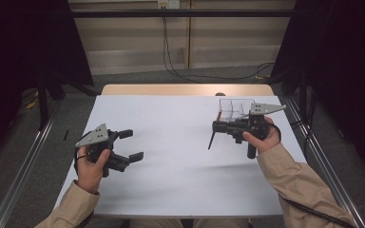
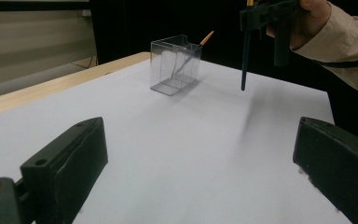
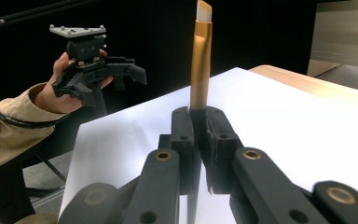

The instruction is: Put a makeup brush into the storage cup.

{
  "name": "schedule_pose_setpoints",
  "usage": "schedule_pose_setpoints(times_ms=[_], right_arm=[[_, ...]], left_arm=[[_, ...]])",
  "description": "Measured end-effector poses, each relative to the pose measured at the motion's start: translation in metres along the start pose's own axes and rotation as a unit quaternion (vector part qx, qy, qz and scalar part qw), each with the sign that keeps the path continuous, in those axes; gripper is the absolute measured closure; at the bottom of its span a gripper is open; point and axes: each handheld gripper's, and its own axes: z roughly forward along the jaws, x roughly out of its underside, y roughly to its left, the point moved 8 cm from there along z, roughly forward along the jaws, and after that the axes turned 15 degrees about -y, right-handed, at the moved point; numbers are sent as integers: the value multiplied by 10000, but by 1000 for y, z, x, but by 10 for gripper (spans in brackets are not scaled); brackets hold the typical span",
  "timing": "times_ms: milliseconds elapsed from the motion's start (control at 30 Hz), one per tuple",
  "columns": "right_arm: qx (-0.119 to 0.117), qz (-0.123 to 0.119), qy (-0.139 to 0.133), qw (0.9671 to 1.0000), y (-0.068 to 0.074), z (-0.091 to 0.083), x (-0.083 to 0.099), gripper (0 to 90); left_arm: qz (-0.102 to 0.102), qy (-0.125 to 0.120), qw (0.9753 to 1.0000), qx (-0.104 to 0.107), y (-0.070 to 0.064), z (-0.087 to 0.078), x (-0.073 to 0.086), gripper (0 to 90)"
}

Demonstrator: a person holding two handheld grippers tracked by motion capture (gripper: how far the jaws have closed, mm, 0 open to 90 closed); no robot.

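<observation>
The right gripper (image 1: 218, 127) is clamping a brush (image 1: 211, 140); left gripper (image 1: 132, 145) (jaws apart) is idling. Risk: brush striking the clear container's (image 1: 235, 108) rim, tipping it near the surface's far right corner.

A white worktop (image 1: 180, 166) fills the middle of the frame, with a clear plastic box (image 1: 235, 108) at its upper right and black cables (image 1: 209, 73) on the floor beyond.
</observation>
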Motion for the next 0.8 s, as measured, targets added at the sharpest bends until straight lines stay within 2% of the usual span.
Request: schedule_pose_setpoints(times_ms=[400,800], right_arm=[[510,-237,-72,9984,-26,-24,-21,836],[988,-412,-126,9942,-52,-36,-41,836]], left_arm=[[8,18,10000,5,-1,0,0,29],[13,-12,10000,-9,0,-1,-1,30]])
